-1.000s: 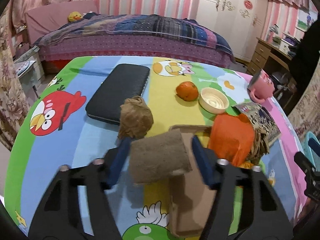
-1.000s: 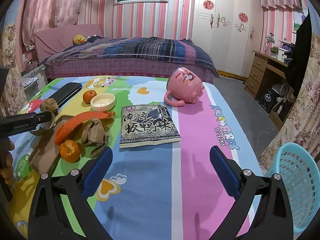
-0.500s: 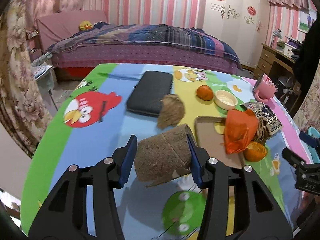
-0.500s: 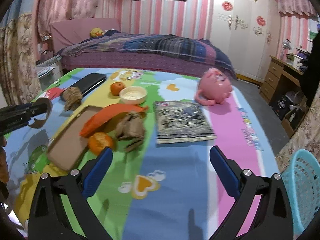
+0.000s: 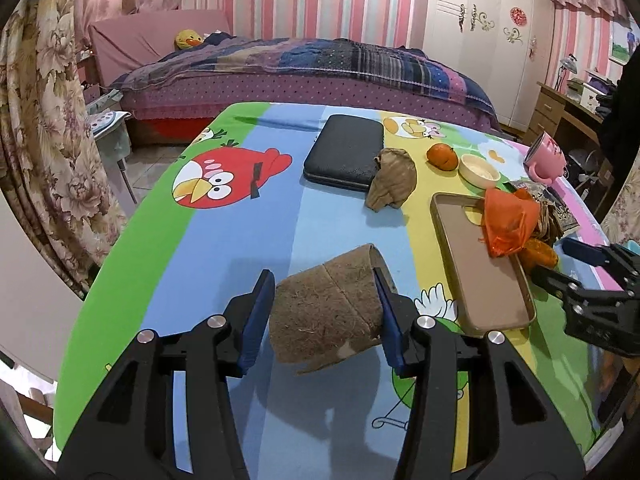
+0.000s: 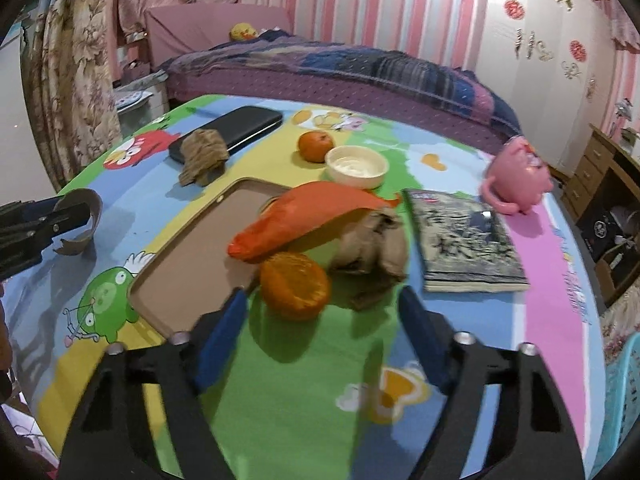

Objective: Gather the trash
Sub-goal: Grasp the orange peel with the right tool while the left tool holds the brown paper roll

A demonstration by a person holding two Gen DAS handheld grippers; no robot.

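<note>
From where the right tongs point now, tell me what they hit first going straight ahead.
Most likely the halved orange, lying just ahead between the open right tongs; the crumpled brown paper sits close behind. Depth is uncertain.

Partly unseen: blue basket (image 6: 624, 400) cut by right-wrist frame's right edge; orange bag (image 5: 508, 220) hiding crumpled paper (image 5: 546, 222) and peeled orange (image 5: 538, 254) in left-wrist view; printed packet (image 6: 466, 240), characters too blurred to read; right gripper (image 6: 320, 332), edges motion-smeared.

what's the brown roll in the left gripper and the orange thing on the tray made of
The brown roll in the left gripper looks like rough cardboard: matte, fibrous, with a torn edge. The orange thing on the tray looks like thin plastic film, probably a bag: glossy and crinkled.
</note>
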